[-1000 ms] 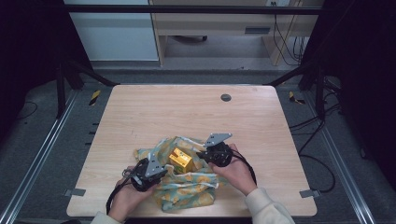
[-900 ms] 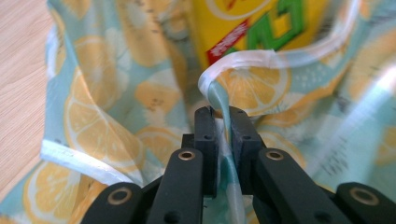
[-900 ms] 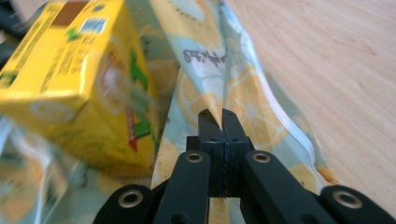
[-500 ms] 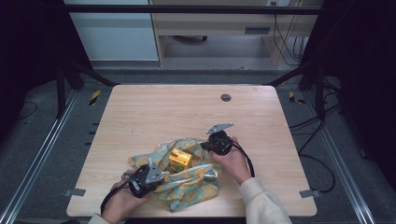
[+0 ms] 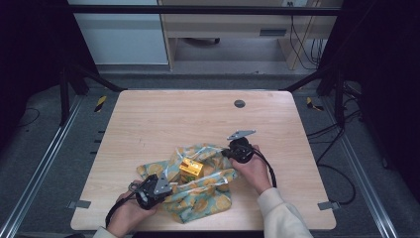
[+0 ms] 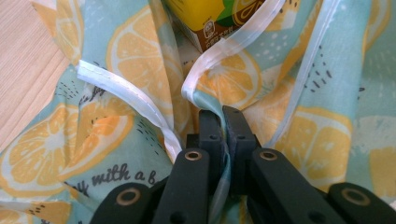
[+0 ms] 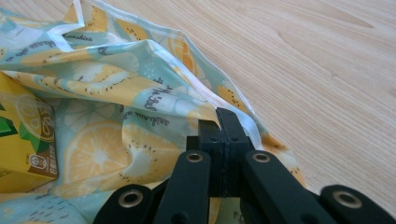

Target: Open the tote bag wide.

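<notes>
Both grippers, left (image 6: 223, 122) & right (image 7: 223, 122), pinched the cloth (image 5: 218, 198) hem (jaws pressed together) to fold it over the box (image 5: 190, 168).

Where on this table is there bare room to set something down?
The whole far half of the table is bare, from the cloth to the far edge, save a small dark disc. The strips left and right of the cloth are free. The near middle is crowded: cloth, yellow carton, both tongs.

Lay bare and pale: wooden table (image 5: 163, 119), small dark round disc (image 5: 239, 103) near far edge; beyond, dark floor, cables (image 5: 297, 44), white cabinet (image 5: 119, 34).
</notes>
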`<state>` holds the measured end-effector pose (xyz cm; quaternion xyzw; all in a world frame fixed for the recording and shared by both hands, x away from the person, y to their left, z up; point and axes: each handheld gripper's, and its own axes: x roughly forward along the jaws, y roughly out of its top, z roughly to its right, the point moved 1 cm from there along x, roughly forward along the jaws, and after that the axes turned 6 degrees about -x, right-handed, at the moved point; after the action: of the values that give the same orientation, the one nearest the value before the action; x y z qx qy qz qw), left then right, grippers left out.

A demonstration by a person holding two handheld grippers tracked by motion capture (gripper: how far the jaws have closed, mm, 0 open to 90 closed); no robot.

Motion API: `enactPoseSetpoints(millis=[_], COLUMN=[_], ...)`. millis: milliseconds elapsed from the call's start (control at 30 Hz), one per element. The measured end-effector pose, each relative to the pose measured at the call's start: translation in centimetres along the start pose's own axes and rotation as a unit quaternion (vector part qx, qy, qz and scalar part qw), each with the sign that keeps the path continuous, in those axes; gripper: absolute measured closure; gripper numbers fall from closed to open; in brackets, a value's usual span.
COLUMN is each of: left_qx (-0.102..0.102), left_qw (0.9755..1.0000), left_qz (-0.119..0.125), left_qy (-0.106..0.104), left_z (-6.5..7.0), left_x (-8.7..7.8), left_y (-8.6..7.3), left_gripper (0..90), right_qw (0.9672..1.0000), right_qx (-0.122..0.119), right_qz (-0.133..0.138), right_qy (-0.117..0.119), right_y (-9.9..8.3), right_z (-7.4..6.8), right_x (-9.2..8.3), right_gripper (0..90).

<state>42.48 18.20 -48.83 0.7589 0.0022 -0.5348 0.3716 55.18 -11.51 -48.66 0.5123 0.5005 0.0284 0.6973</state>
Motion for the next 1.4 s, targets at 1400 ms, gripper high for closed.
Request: enactPoseSetpoints(millis=[1400], left_qx=[-0.004], left_qw=[0.9999], left_qz=[0.016], left_qy=[0.003], left_z=[0.0], left_x=[-0.3], left_y=[0.2], left_gripper=[83.4], right_qw=[0.999], right_qx=[-0.004], right_qz=[0.007], right_qy=[-0.044], right_y=[-0.8], right_z=[0.7], right_x=[0.2], right_gripper=[81.1])
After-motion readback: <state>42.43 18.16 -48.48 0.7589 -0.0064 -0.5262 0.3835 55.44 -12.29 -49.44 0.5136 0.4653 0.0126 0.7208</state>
